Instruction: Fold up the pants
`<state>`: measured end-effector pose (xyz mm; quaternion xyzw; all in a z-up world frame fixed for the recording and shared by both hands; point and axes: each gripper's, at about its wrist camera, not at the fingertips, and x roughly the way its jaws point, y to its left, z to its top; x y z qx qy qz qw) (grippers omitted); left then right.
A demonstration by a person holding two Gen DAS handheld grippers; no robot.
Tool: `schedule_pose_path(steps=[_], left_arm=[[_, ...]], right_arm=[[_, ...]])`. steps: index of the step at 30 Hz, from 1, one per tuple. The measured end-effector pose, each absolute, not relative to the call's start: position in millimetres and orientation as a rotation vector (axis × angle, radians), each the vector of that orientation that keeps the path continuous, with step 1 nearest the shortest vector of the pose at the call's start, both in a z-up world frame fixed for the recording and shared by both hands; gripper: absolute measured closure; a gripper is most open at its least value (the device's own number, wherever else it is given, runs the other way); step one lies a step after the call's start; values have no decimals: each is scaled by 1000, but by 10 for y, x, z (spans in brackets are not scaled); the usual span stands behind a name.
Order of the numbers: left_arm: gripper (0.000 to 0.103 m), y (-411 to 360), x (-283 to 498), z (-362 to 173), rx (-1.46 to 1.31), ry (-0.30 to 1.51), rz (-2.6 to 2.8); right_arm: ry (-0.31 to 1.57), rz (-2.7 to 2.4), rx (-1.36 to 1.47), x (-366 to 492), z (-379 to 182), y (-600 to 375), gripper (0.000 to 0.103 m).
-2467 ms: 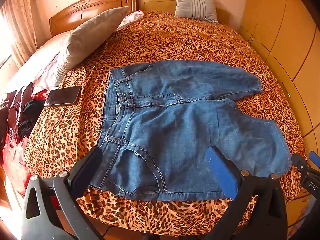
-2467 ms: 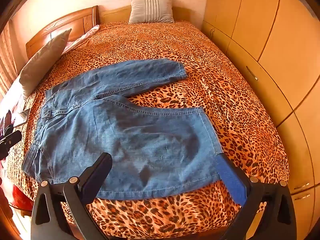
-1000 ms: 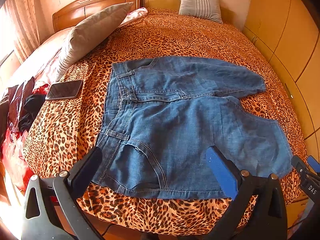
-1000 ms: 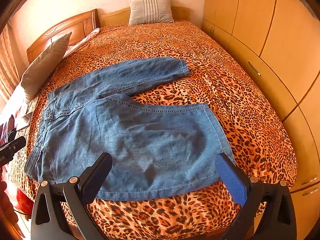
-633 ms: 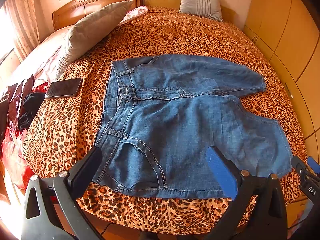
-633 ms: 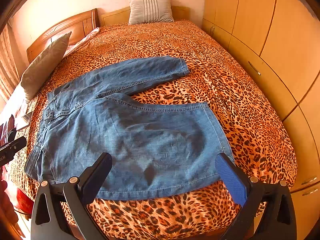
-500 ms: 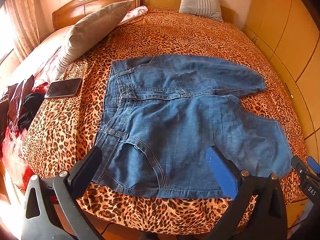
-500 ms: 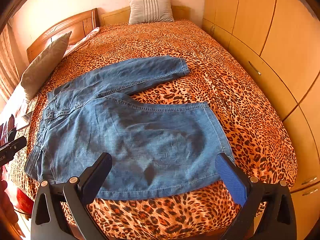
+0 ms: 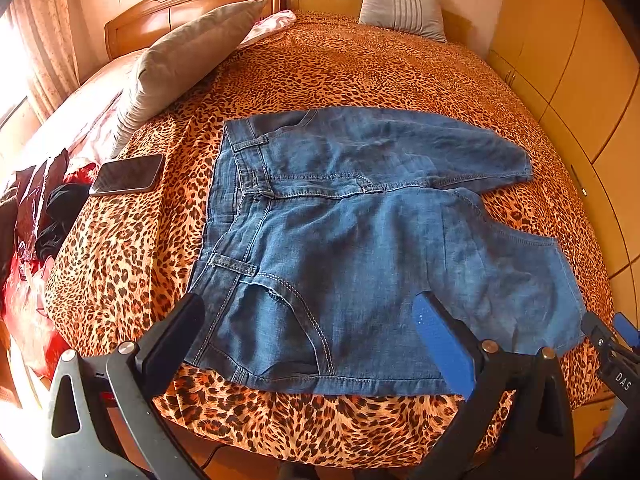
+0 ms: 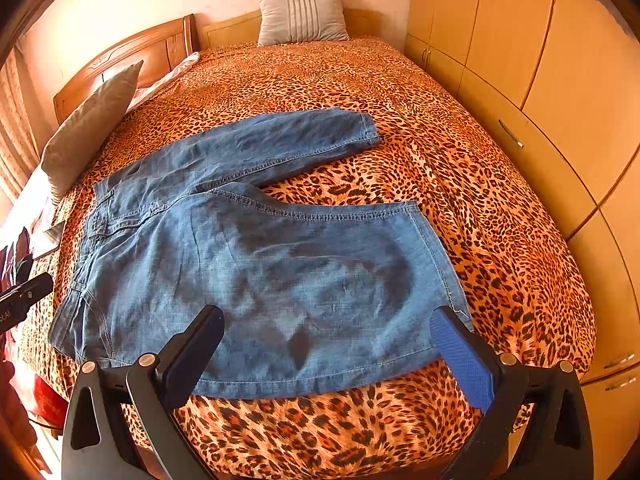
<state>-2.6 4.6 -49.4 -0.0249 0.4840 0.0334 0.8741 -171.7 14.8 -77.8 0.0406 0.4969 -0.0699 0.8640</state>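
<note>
so the blue denim pants (image 9: pixel 360 240) lie flat on the leopard-print bedspread (image 9: pixel 360 64), waistband toward the side with the phone (image 9: pixel 127 174), legs running the other way toward the wardrobe doors (image 10: pixel 540 60). the two legs are splayed apart in a v: the far leg (image 10: pixel 280 140) angles up the bed, the near leg (image 10: pixel 320 280) runs parallel to the bed's near edge, with a wedge of bedspread showing between them. the near leg's long lower edge sits close to the bed's near edge, with only a narrow strip of spread below it before the cover drops off. the left gripper (image 9: pixel 308 344) hangs over the near hip and pocket area of the pants, its fingers spread wide and holding nothing, one fingertip (image 9: pixel 188 320) over the waistband corner. the right gripper (image 10: pixel 328 344) is likewise spread wide and empty, hovering over the near leg's lower half, its blue pad (image 10: pixel 456 348) close by the hem corner. whether either touches the cloth i cannot tell. beyond the far leg the bedspread runs open up to the striped pillow (image 10: pixel 304 16) at the head. a grey pillow (image 9: pixel 180 60) leans near the wooden headboard (image 9: pixel 188 4), well apart from the waistband, and dark and red clothes (image 9: pixel 36 216) are heaped past the phone at the bed's side.
</note>
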Motion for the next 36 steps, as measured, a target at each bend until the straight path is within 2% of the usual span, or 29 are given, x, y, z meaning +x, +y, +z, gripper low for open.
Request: schedule_pose_path(steps=[27,36], left_arm=[[0,60,7,-509,-50,1021,76],[0,362,508,-595,-1,1127,168]], right_arm=[[1056,-141,85,-1644,-802,147,0],[1036,-135,96,-1228,-666,-68,0]])
